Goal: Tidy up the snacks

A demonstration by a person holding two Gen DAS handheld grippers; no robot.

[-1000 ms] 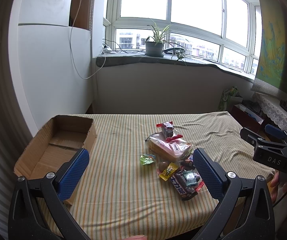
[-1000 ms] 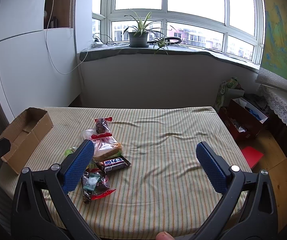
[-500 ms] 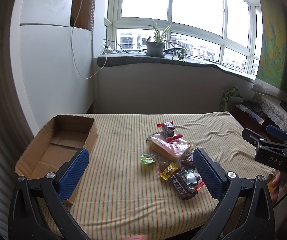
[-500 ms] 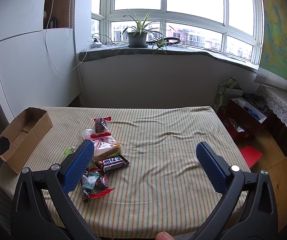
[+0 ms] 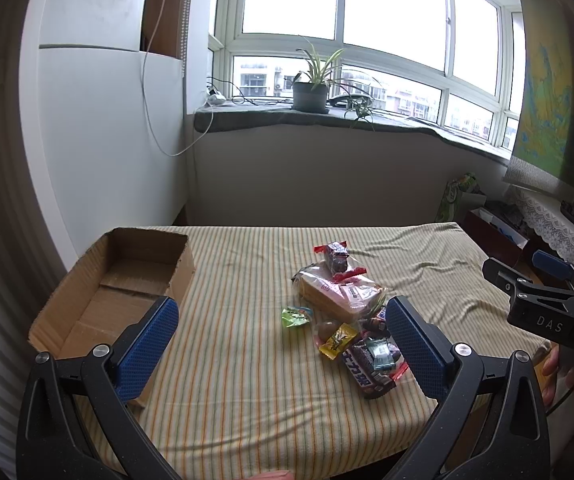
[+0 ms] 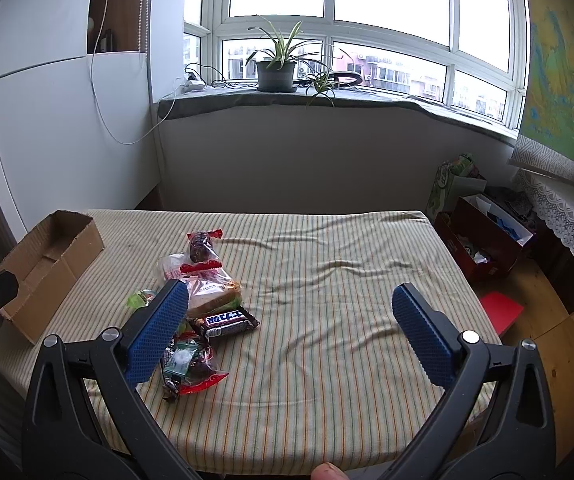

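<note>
**Snack pile on striped cloth, both grippers spread wide and empty**

A potted plant (image 5: 310,94) stands on the grey windowsill in the upper centre of both wrist views, with cables trailing beside it. A map (image 6: 555,60) hangs at the upper right, and a dark red box (image 6: 483,236) of clutter sits on the floor at the right edge of the right wrist view. Nothing stands between the grippers and the snacks.

The chocolate bar (image 6: 226,321) is plain in the right wrist view, but in the left wrist view the right blue pad covers part of the pile. The small wrappers at the pile's near end overlap and are hard to tell apart. A fingertip pokes in at the bottom edge of each view.

The left gripper (image 5: 283,344) hangs above the near edge of the table (image 5: 247,400), jaws far apart, holding nothing. The open cardboard box (image 5: 87,308) lies at lower left, behind its left pad; the bagged bread (image 5: 339,292) and loose sweets lie just inside its right pad. The right gripper (image 6: 289,330) is likewise spread wide and empty, with the snacks at its left pad in the lower left of the frame.
</note>
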